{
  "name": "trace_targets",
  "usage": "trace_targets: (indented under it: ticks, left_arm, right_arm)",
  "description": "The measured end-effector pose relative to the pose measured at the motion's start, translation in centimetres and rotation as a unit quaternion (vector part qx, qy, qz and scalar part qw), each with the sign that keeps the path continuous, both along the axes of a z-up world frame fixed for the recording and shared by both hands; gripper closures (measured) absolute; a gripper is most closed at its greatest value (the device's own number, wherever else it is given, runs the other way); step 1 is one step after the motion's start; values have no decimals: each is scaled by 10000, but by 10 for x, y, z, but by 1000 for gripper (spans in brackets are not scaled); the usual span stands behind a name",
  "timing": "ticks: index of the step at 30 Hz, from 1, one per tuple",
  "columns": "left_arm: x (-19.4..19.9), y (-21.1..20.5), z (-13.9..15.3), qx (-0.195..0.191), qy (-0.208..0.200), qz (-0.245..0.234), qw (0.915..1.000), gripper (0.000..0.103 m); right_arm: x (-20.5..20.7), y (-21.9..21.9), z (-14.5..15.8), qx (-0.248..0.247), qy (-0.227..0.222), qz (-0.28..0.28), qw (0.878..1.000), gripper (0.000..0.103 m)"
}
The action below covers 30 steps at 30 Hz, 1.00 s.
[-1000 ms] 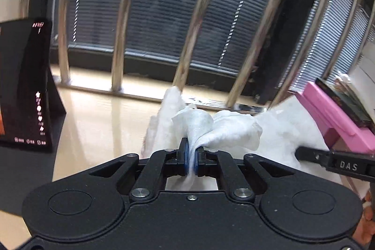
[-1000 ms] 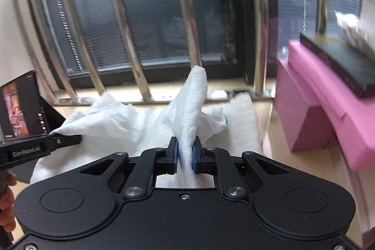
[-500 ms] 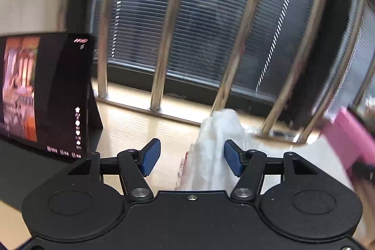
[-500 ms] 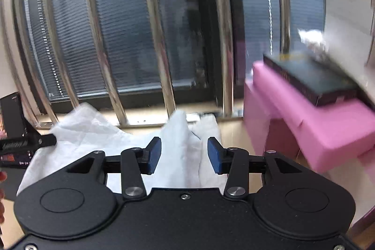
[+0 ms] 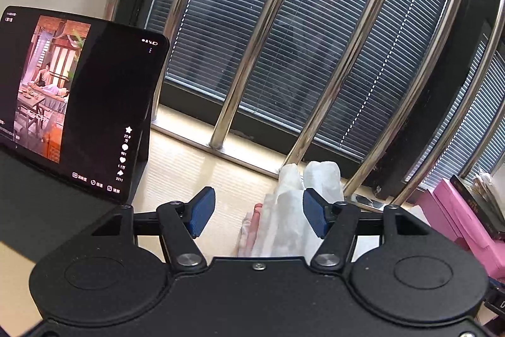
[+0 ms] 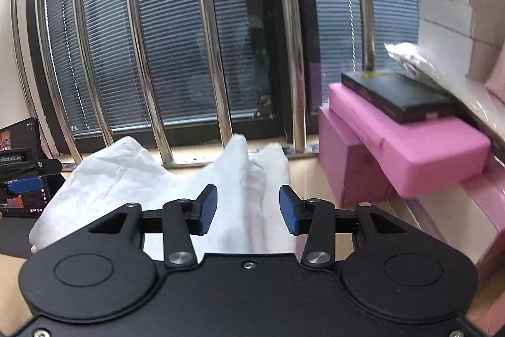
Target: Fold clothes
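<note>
- The white garment (image 6: pixel 132 179) lies crumpled on the tabletop (image 5: pixel 189 166) before the window bars, and two peaked ridges stand between your grippers.
- It looks light, soft and limp, so it will likely sag and slip; take it by an outer edge or corner, not by the bunched ridge.
- Your right gripper (image 6: pixel 248 208) is spread wide, empty, straddling a ridge.
- Your left gripper (image 5: pixel 258 212) is likewise agape, with cloth by its right pad.

A tablet (image 5: pixel 79 103) playing a video stands on the left of the pale table (image 5: pixel 195 166), steel window bars (image 6: pixel 208 37) front closed blinds (image 6: pixel 176 52), and a black book (image 6: pixel 394 97) lies on stacked pink boxes (image 6: pixel 410 147).
</note>
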State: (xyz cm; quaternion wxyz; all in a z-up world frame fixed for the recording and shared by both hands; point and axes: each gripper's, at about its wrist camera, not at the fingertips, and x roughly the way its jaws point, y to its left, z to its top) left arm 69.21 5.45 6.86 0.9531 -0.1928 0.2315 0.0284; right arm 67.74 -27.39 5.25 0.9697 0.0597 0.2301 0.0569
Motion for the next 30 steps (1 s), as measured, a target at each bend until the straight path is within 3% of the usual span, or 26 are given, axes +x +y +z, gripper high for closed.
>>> trace_targets:
  ticks: [2,4,8,9,10,11,12,25,30]
  left_arm:
    - [-5,-2,2,77,43,-72,9999,41]
    - [-10,-3,4,153,127,-128,9997,32]
    - [-28,-3,7,213,182,-145,9995,9]
    - [-34,-3,9,220,184,-157,9995,0]
    - [-41,-2,10,239,194,-163,9994,0]
    - [-48,-3,11,284,222,-176,9992,0]
    - [-54,-4,11,337,251,-192,9989,0]
    - [-172,-10,5,1038,480,-564,9918,0]
    - [-217,-6,-2,971,589,-723,9909,0]
  right_arm:
    - [-4,-2,-1,30,48,25,10000,57]
    - [-10,-2,1,12,83,58,9999,55]
    - [-30,8,4,-154,150,189,9996,38]
    - [-36,10,4,-197,167,222,9994,30]
    - [-41,13,5,-240,184,256,9992,24]
    - [-46,15,6,-283,201,290,9990,9]
    - [-51,18,7,-326,218,323,9987,1]
    - [-139,43,-1,-638,506,558,9951,1]
    - [-178,46,-14,-650,748,584,9934,1]
